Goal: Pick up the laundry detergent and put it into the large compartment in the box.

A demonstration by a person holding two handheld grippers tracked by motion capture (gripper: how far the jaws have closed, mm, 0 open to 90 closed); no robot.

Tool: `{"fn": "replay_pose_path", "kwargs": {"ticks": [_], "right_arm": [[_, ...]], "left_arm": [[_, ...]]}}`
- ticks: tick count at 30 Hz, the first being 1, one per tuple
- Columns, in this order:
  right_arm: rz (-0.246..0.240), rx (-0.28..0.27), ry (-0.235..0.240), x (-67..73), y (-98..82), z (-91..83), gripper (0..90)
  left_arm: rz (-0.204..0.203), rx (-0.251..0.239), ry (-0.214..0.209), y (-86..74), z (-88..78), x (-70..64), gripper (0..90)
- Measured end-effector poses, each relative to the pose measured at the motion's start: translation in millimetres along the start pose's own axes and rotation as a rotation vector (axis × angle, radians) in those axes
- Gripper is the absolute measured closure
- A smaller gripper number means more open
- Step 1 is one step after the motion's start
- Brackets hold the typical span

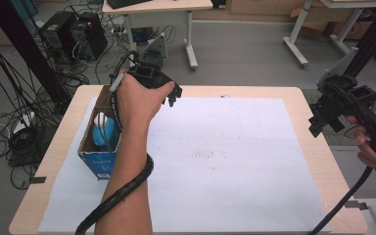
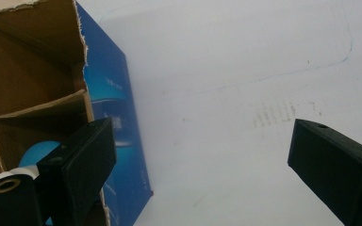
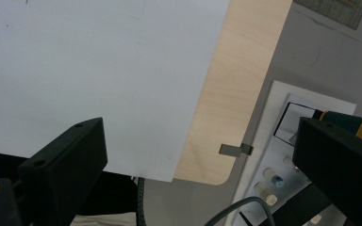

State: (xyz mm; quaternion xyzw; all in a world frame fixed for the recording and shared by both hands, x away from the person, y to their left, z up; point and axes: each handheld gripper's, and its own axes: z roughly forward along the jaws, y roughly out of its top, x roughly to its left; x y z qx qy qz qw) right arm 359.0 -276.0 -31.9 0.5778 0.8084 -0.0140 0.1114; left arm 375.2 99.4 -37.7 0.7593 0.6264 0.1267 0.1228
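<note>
While the left gripper [image 1: 172, 99] is hovering with its jaws spread wide and holding nothing, a torn-open cardboard box [image 1: 98, 156] with blue printed sides is sitting at about nine o'clock on the table [image 1: 269, 92], just beside that gripper's hand. Inside the box, a blue bottle with a white cap [image 1: 104, 131] is standing upright in the nearer compartment; the left gripper view is showing a cardboard divider [image 2: 42, 107] crossing the box [image 2: 118, 117], with the bottle [image 2: 35, 153] sitting below it and partly hidden behind the near jaw. The compartment beyond the divider is lying in shadow, and what it holds cannot be told.

A large white paper sheet [image 1: 225, 161] is covering most of the table, carrying faint reddish marks near its middle and a thin pencilled outline toward twelve o'clock. The left forearm, wrapped by a black ribbed cable [image 1: 122, 193], is reaching in from six o'clock and crossing in front of the box's right wall.

At three o'clock, the right gripper [image 1: 323, 122] is hanging over the table's edge, well apart from the box, its jaws also standing wide and gripping nothing. The right gripper view is looking down on the sheet's corner [image 3: 99, 70], the bare wooden table corner [image 3: 231, 94], and a piece of grey tape [image 3: 235, 149] at the edge.
</note>
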Motion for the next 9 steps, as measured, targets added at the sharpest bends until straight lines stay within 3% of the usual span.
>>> {"fn": "replay_pose_path", "kwargs": {"ticks": [9], "right_arm": [[0.0,0.001,-0.002,1.0,-0.5,0.6,3.4]], "left_arm": [[0.003,-0.005,-0.009,-2.3,-1.9,-0.4,8.8]]}}
